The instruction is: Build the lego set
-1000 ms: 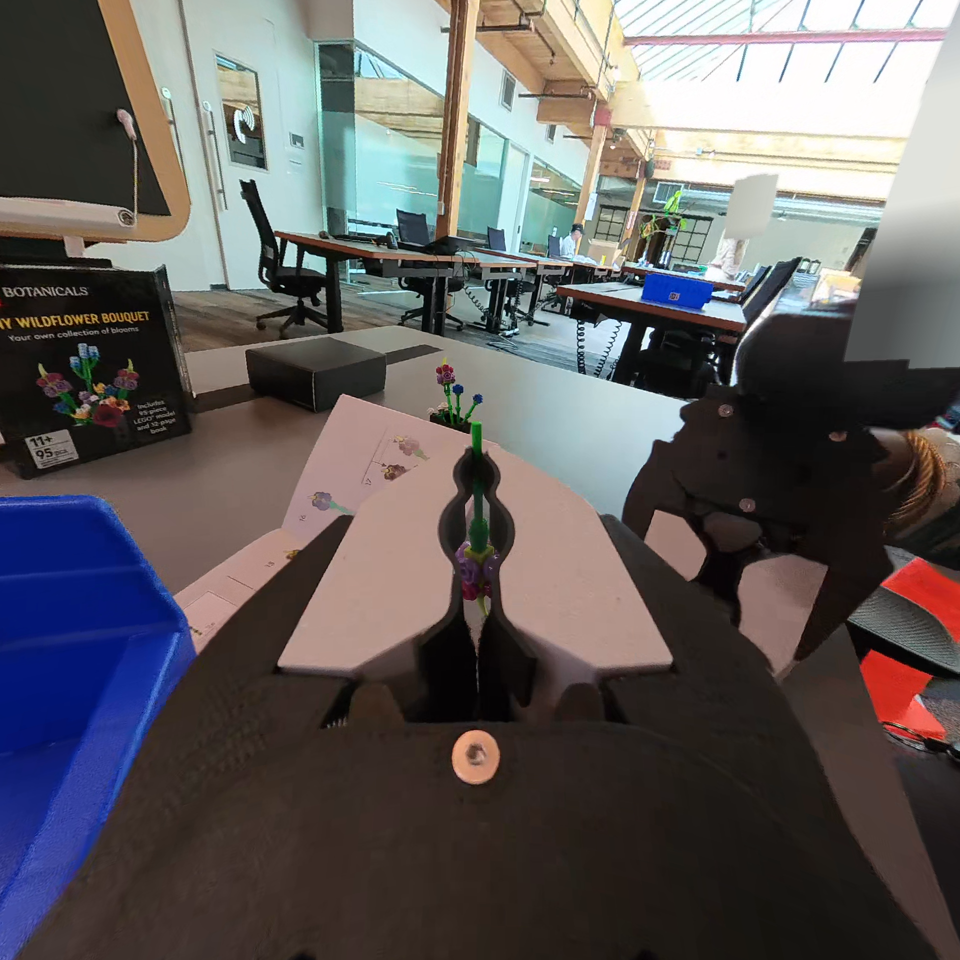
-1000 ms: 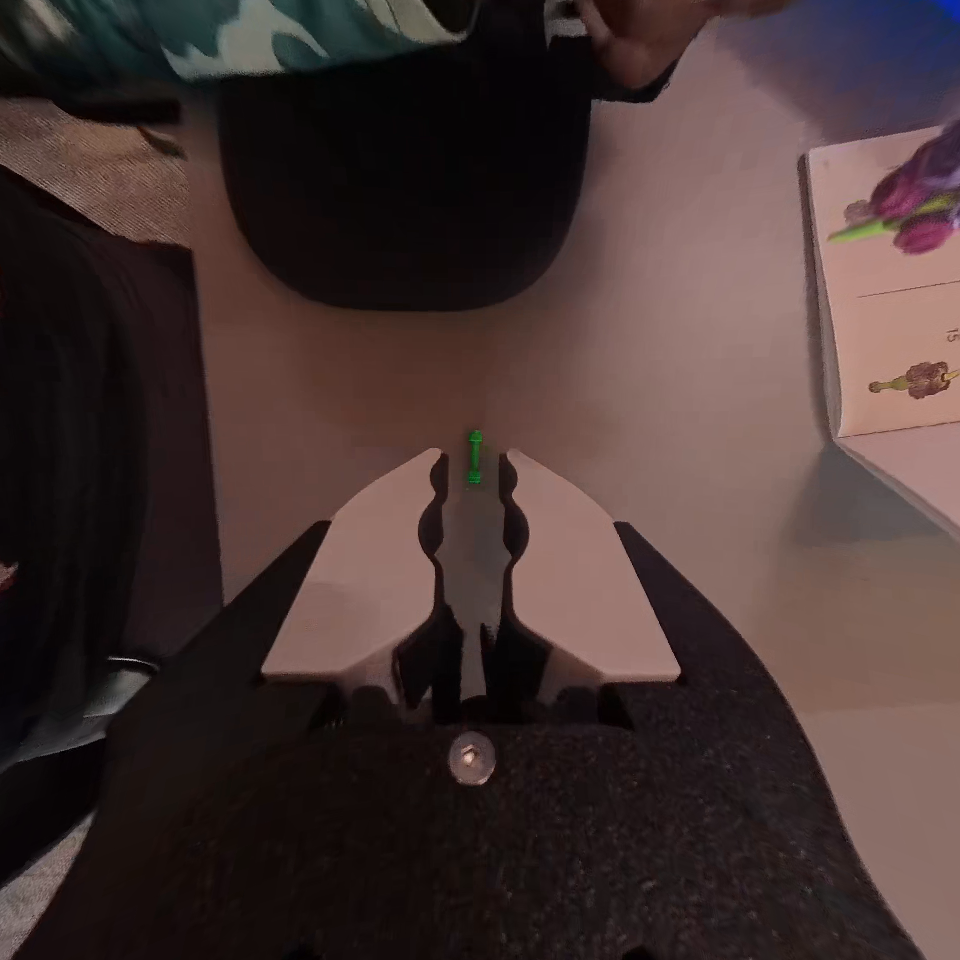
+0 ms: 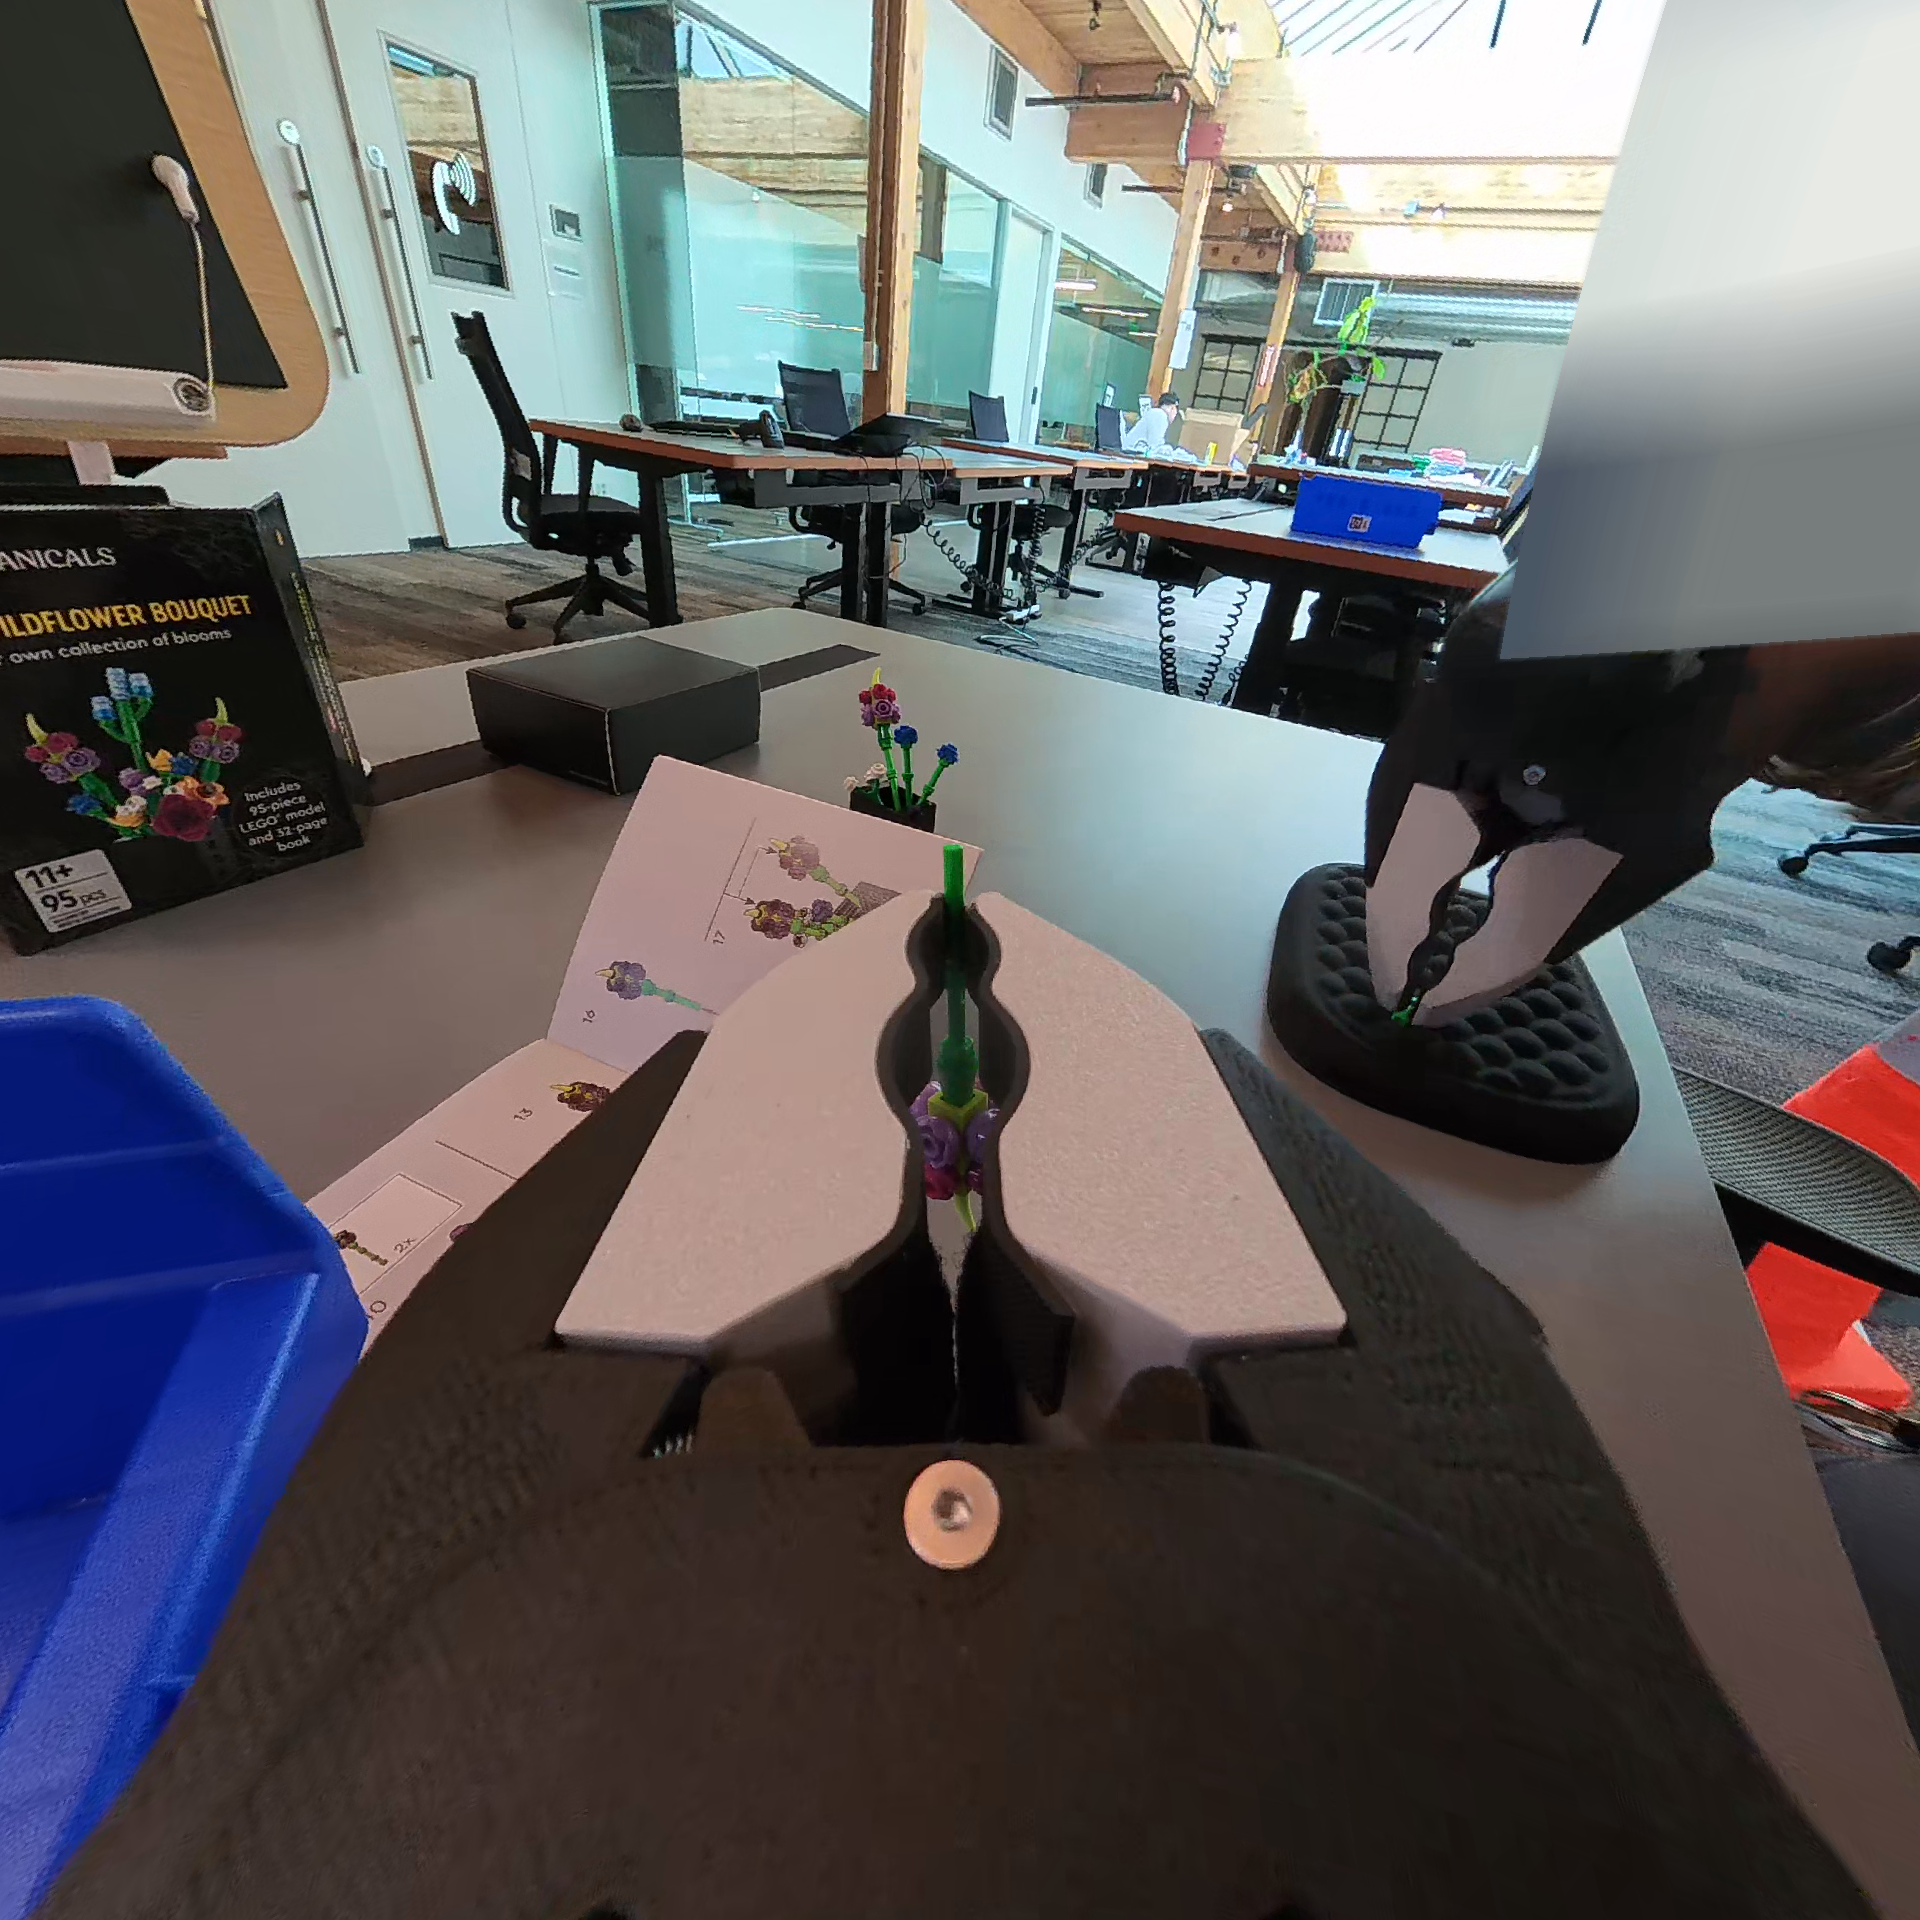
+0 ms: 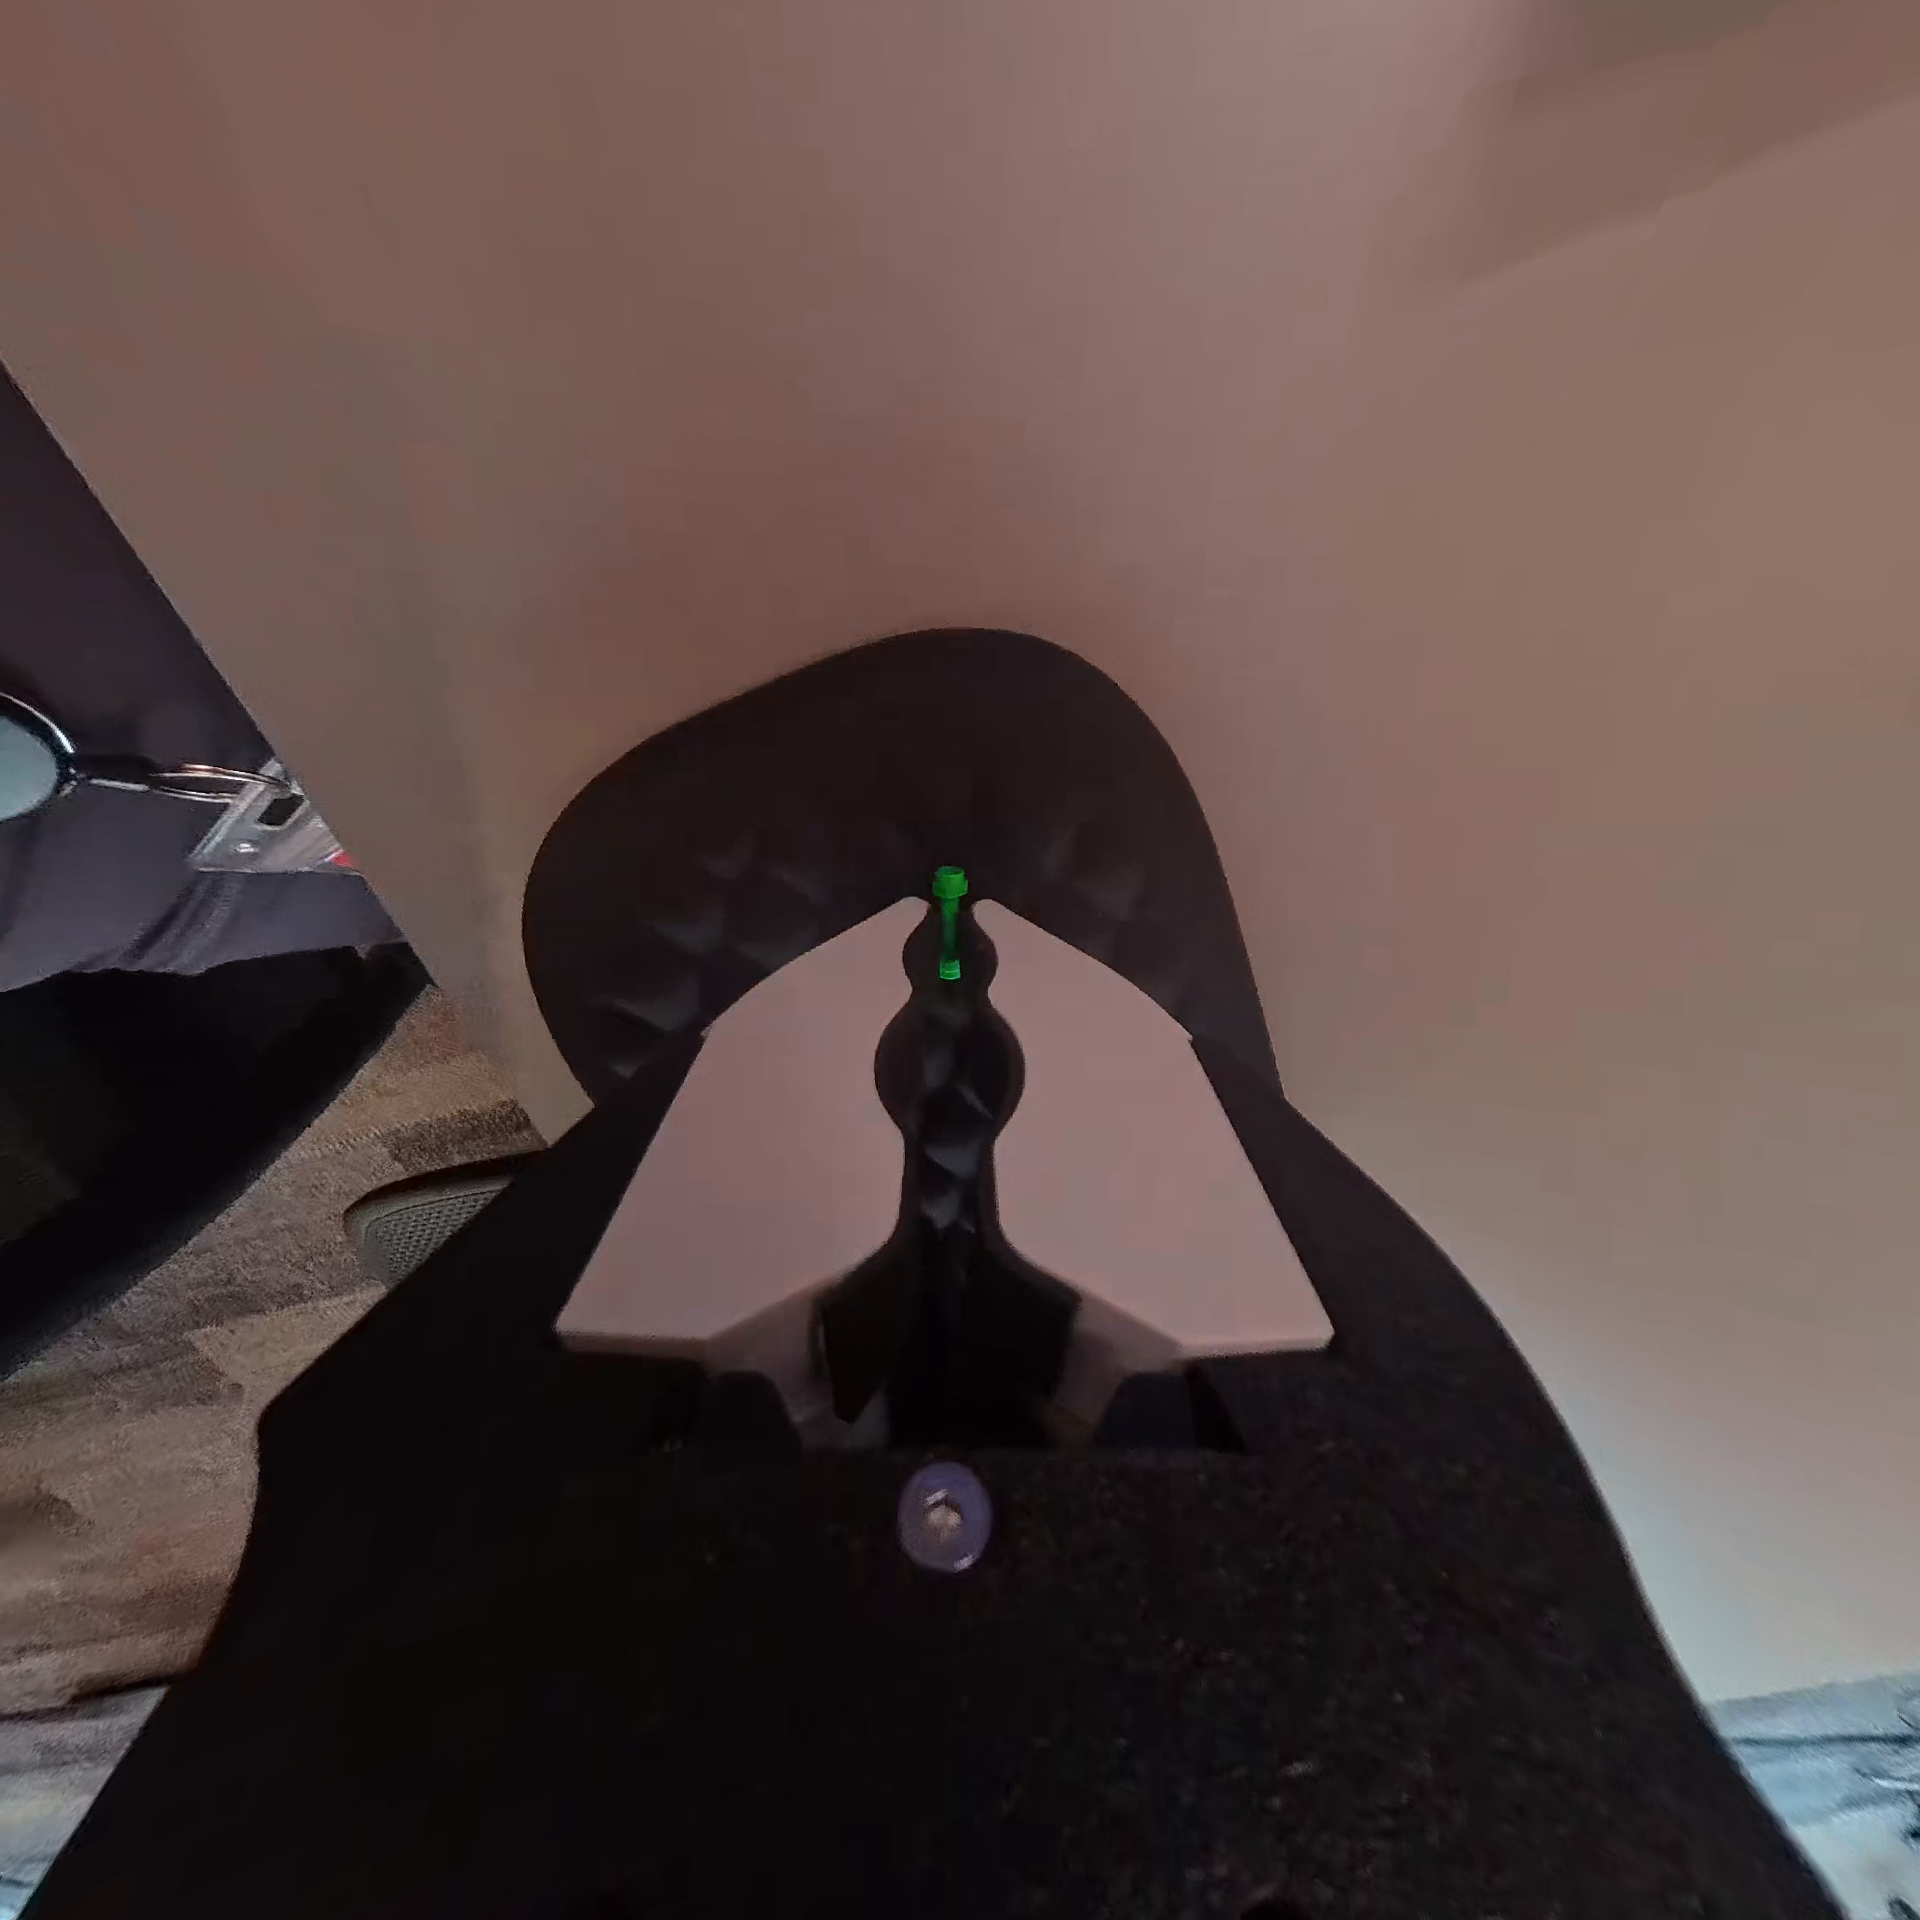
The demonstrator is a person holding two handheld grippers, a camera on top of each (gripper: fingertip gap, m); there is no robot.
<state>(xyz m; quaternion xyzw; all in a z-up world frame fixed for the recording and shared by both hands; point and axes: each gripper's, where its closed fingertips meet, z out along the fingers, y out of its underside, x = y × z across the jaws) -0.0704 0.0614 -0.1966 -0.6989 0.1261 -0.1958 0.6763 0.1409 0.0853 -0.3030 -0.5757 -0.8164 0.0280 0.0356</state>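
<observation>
**Risk: small green peg slips at pickup**

Left wrist view: left gripper (image 3: 951,935) pinches the flower stem (image 3: 954,1023), blossom toward its base. A slackened grip would drop it.

Right wrist view: right gripper (image 4: 948,920) is closed on the green peg (image 4: 948,923), tips against the black pad (image 4: 727,831). The hold looks shallow; lifting could flick it free.

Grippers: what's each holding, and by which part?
Left gripper: flower stem, gripped along its green shaft. Right gripper: small green peg, pinched mid-length at the fingertips.

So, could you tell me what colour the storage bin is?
Blue; the storage bin shows best in the left wrist view.
</observation>
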